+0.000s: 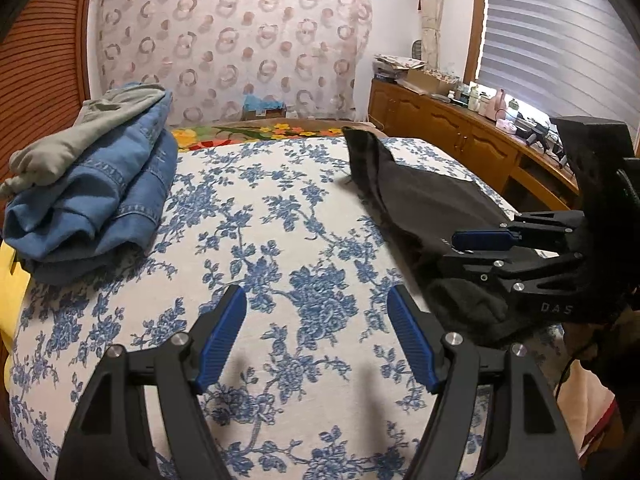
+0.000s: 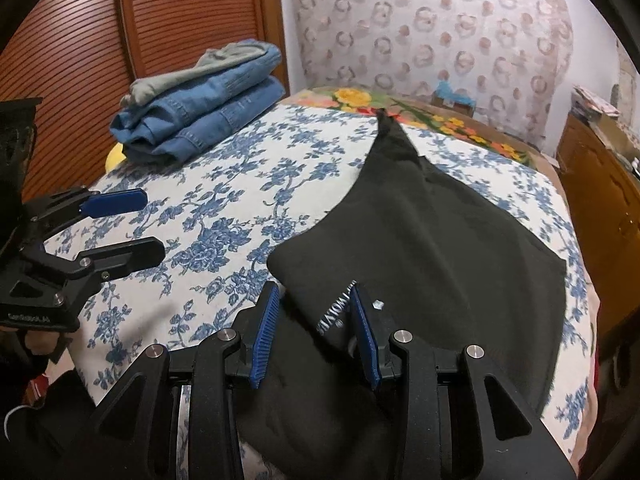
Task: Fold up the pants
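Black pants (image 2: 432, 232) lie spread on the bed's blue-flowered cover (image 1: 280, 216), with one leg running to the far edge. In the left wrist view the pants (image 1: 420, 200) lie at the right. My right gripper (image 2: 316, 300) is open, its jaws standing either side of the near edge of the pants with white lettering between them. It also shows in the left wrist view (image 1: 460, 248). My left gripper (image 1: 316, 300) is open and empty over the bare cover, left of the pants. It also shows in the right wrist view (image 2: 154, 224).
A pile of folded jeans with a grey garment on top (image 1: 92, 184) sits at the bed's far left corner. A wooden louvred door (image 2: 120, 40) stands behind it. A wooden sideboard (image 1: 460, 136) with clutter runs along the right. A patterned curtain (image 1: 232, 40) hangs at the back.
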Motion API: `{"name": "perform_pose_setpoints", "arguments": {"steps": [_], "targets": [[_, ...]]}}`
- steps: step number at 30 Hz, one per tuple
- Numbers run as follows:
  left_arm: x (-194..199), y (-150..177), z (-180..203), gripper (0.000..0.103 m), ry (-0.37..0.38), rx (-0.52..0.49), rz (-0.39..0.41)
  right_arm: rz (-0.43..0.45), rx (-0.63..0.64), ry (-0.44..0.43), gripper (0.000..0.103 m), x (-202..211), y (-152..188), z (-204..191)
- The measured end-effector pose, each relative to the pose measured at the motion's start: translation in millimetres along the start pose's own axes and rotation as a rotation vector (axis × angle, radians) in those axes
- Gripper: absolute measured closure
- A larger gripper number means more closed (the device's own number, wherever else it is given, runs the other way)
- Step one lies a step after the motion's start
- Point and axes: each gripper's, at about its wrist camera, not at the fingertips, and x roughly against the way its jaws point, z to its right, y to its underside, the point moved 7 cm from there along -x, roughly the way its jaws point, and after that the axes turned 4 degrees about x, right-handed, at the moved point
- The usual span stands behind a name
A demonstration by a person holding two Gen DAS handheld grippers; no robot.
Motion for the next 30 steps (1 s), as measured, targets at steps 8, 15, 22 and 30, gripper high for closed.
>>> {"name": "perform_pose_setpoints", "arguments": {"steps": [8,15,22,30], "targets": [[-3.1,4.0,-7.1,0.03,0.002,0.019,-0.007,-0.026,0.038,-0.002,0.07,-10.0,-4.5,-3.4],[-5.1,7.2,1.9,0.03,0.025,0.008,-0.015,-0.008,0.045,-0.03,0.097,-10.3,-8.5,-1.4],[-5.5,8.5,19.9,0.03,0.05,-0.023,-0.019,0.078,-0.049,-0.005,0.099,17.6,-23.4,37.6],[-10.5,9.0,32.0,0.03,0.063,-0.042,-0.027,0.097,-0.119,0.089,0.099,35.6,-27.0,97.7]]}}
